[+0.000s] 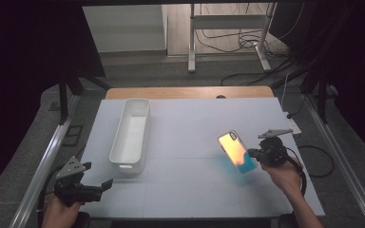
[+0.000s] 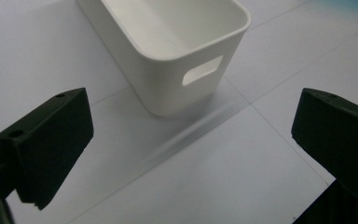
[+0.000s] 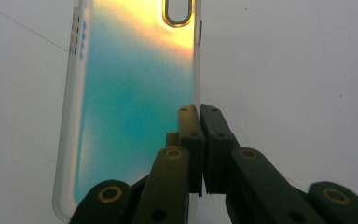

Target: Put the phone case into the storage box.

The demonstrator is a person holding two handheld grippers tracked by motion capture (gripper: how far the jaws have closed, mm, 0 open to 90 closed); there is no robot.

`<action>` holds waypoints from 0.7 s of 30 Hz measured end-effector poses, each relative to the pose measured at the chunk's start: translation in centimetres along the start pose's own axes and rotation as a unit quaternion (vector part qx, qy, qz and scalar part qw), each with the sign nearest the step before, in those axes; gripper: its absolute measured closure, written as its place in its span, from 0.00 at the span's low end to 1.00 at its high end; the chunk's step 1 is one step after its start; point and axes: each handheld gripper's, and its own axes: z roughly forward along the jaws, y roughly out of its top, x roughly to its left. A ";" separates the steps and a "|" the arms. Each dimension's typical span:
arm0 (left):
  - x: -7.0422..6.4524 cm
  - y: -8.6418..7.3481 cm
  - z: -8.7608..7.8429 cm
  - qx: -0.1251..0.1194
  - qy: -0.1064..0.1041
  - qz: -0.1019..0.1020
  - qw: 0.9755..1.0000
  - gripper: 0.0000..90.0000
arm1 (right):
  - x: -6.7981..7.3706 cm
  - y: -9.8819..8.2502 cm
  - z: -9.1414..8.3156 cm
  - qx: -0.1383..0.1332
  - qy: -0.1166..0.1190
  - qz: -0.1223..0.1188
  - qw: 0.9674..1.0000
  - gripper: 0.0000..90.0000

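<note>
On the table a long bin lies at about ten o'clock from the middle, running near to far. The phone case sits at about three o'clock, well apart from the bin, raised off the surface and tilted. The left gripper is at seven o'clock, just near of the bin's closest end. The right gripper is at four o'clock, at the case's right edge.

phone case: glossy iridescent plastic | bin: smooth white plastic | desk: matt white, wood far edge
</note>
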 end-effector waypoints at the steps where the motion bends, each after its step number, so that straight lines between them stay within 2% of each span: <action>1: -0.1 0.1 0.0 0.000 0.000 0.003 1.000 0.00 | 0.1 0.0 0.0 -0.002 0.001 -0.001 1.000 0.98; 8: -0.9 0.9 0.5 -0.001 -0.005 0.022 1.000 0.00 | 0.8 0.4 -0.3 -0.017 0.003 -0.014 1.000 0.98; 14: -1.4 1.6 1.2 -0.003 -0.024 0.029 0.999 0.00 | 1.4 0.9 -0.7 -0.032 0.007 -0.022 0.999 0.98; 21: -1.9 3.2 2.4 -0.009 -0.054 0.027 0.998 0.00 | 2.3 1.5 -1.0 -0.047 0.013 -0.035 0.998 0.98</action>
